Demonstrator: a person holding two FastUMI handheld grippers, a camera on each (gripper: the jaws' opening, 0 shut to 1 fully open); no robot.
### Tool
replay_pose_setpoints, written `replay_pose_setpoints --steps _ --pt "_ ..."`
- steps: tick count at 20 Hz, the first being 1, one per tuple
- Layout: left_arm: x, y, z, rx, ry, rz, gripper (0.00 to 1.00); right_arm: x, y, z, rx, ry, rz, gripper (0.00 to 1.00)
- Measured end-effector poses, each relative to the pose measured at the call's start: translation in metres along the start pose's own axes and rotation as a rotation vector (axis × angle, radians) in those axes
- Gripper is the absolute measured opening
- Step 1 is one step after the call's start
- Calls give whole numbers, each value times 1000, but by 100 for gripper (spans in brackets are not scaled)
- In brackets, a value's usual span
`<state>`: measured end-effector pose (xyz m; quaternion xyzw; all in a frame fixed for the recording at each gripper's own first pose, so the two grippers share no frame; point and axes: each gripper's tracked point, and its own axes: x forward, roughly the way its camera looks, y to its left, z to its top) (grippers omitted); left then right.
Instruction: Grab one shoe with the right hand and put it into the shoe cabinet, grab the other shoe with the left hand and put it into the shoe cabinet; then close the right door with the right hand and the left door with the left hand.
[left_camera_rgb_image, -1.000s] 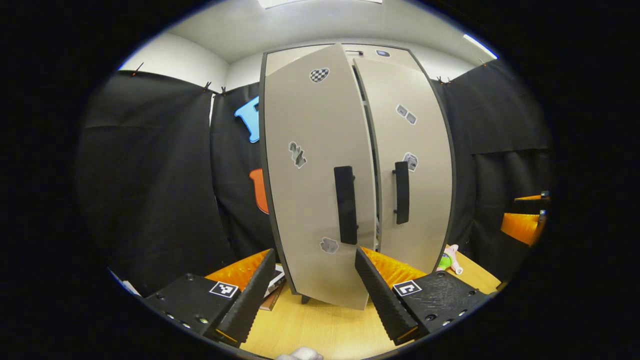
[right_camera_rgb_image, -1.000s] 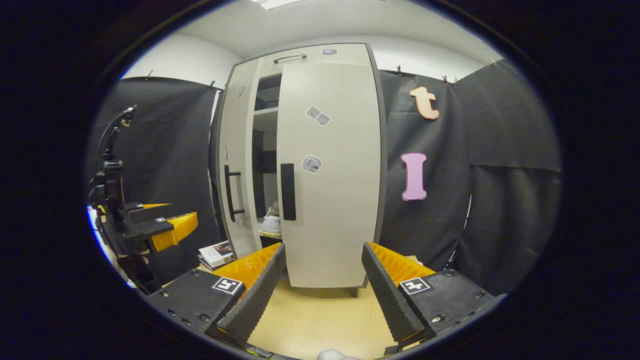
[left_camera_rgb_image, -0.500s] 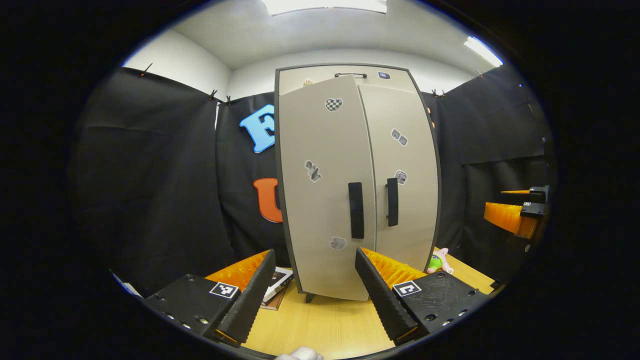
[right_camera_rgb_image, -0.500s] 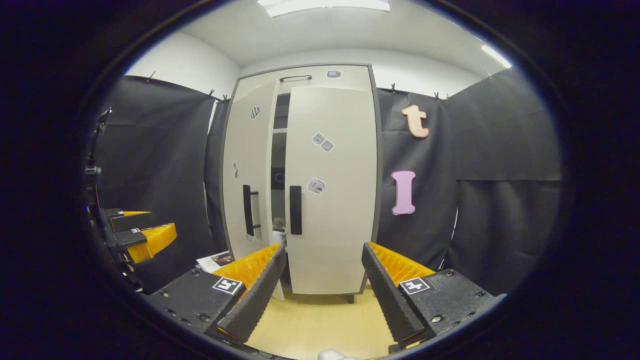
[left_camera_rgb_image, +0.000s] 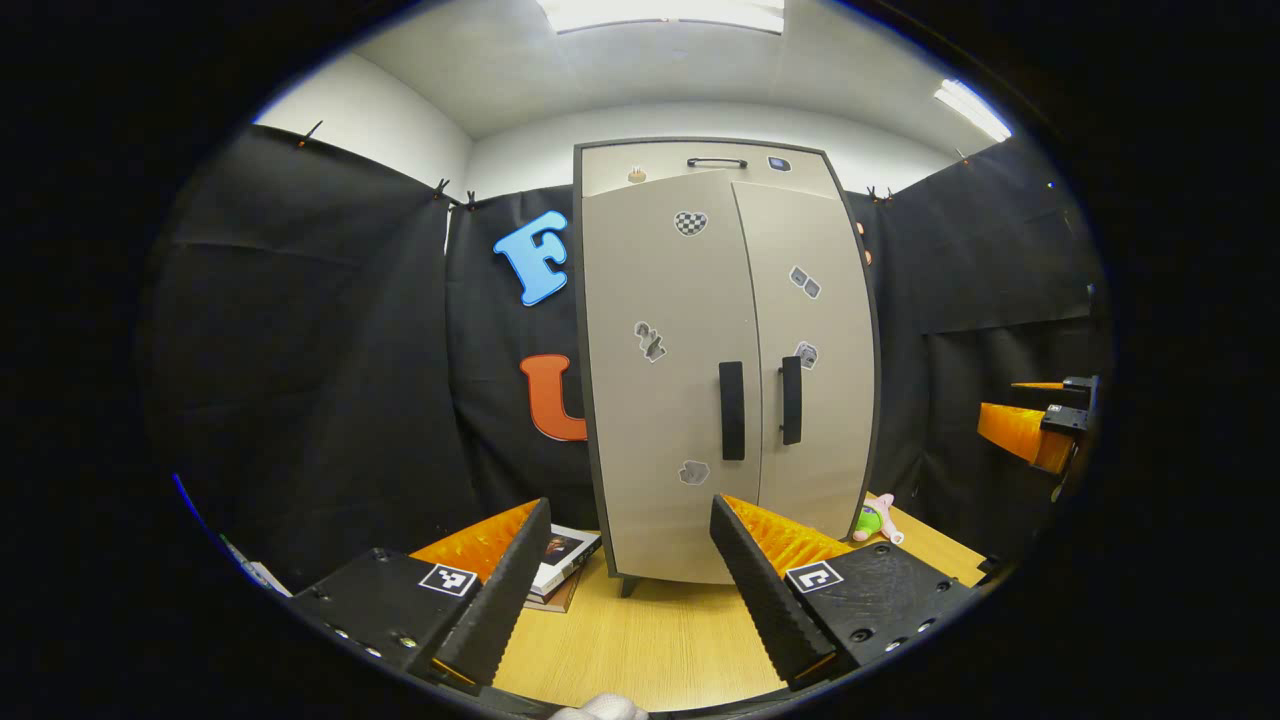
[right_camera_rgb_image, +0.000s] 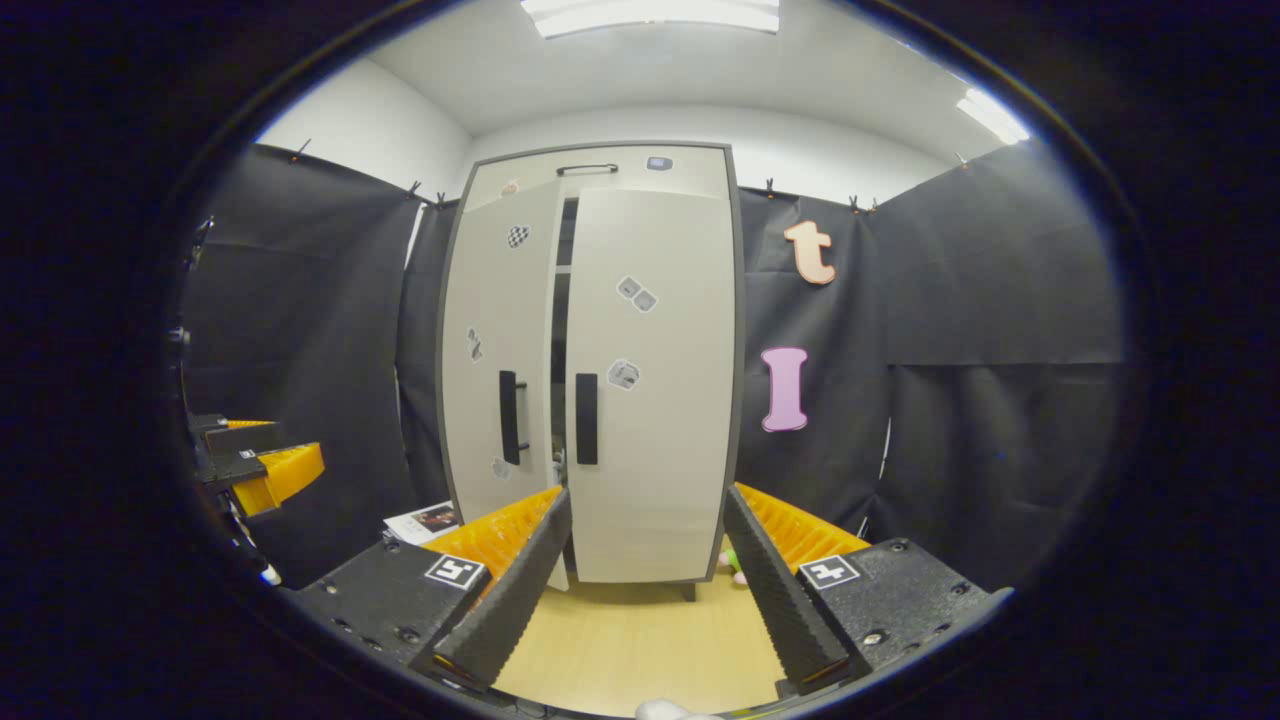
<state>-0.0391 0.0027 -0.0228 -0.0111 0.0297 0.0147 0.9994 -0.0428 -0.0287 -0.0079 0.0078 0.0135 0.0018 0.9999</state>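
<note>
**Shoe cabinet nearly shut, both grippers spread wide and empty**

Shoe cabinet stands upright at the middle of the left gripper view, past the left gripper, whose two fingers sit at the bottom of the frame, spread wide apart with nothing between them but the wooden table. Beyond the left finger, a stack of books lies on the table just beside the cabinet's lower left corner. At the lower right of the cabinet a small plush toy lies on the table. Both doors look closed from this side, their dark handles side by side near the centre seam. Small stickers dot the door fronts. At the right edge of the frame the other gripper shows, well apart from the cabinet.

In the right gripper view, the right gripper holds its fingers at the bottom of the frame, likewise wide open and gripping nothing. The cabinet rises behind them at centre. From this angle the left door stands slightly ajar, with a narrow dark gap between it and the right door, which lies flush. The left gripper shows at the left edge, away from the cabinet. Shoes cannot be made out through the gap.
</note>
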Motion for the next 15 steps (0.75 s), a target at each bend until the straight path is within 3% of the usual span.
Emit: replay_pose_setpoints --steps 7,9,10,11,15 --pt "0 -3 1 -2 -3 -17 100 -3 0 0 -9 -1 -7 99" --pt "0 -1 2 -3 -6 -11 96 -3 1 -2 -9 3 -1 99" --pt "1 0 2 -7 -5 -7 100 -2 2 -2 -7 4 0 99" --pt "0 1 2 -12 -6 -5 96 -2 2 -2 -5 5 0 99" --pt "0 1 1 -8 1 -11 96 -4 3 1 -14 -2 -4 99"
